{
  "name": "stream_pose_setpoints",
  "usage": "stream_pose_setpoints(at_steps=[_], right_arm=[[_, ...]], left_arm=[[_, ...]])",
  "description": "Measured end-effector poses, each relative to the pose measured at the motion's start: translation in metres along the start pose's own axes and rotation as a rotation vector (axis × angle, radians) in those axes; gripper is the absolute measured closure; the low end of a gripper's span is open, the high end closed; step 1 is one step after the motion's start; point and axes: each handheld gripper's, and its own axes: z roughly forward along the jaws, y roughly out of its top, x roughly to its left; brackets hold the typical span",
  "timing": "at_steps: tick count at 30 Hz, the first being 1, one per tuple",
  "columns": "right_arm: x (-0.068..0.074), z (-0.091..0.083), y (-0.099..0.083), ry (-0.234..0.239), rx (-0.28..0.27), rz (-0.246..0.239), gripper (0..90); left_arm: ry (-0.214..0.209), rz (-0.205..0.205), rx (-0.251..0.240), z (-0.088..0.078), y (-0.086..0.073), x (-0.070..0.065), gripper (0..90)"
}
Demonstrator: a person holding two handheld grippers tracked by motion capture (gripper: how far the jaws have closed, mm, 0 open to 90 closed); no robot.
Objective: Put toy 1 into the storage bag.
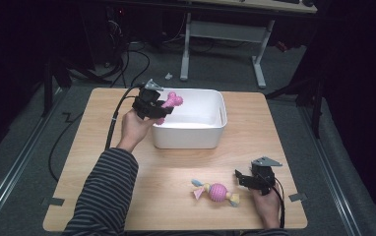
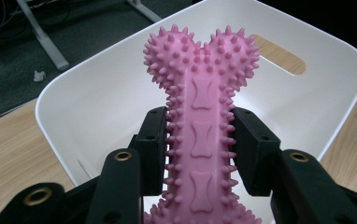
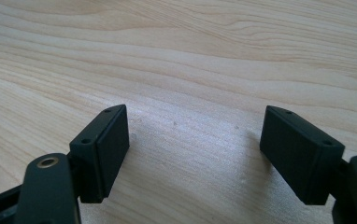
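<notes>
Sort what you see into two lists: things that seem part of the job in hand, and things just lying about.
Seemingly in the job:
- left gripper, shut on the pink spiky bone toy
- white bin, under the toy
- ball-and-rope toy, near the open right gripper

Lying about:
- desk frame behind
- floor cables

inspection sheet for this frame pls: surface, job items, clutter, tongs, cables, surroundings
Surface: light wooden table, bare around the items.
Job's things: pink spiked bone toy held over the white bin; pink ball rope toy lying on the table near the front edge.
Clutter: nothing seen on the table.
Tongs: left tongs shut on the bone's shaft; right tongs open, low over bare wood, right of the rope toy.
Cables: black cable trails from the left tongs off the table's left edge.
Surroundings: grey carpet, white desk frame behind, floor cables, dark room.
</notes>
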Motion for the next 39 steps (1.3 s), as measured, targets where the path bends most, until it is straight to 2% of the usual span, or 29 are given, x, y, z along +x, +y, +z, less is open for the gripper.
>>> stream_pose_setpoints(at_steps=[11, 33, 39], right_arm=[[0.0, 0.0, 0.0, 0.0, 0.0, 0.0, 24.0], [0.0, 0.0, 0.0, -0.001, 0.001, 0.0, 24.0], [0.0, 0.0, 0.0, -0.001, 0.001, 0.0, 24.0]], left_arm=[[0.006, -0.001, 0.034, 0.013, -0.004, 0.006, 58.3], [0.003, 0.018, 0.116, 0.029, -0.009, 0.004, 57.2], [-0.001, 0.009, 0.114, 0.03, -0.01, 0.005, 56.3]])
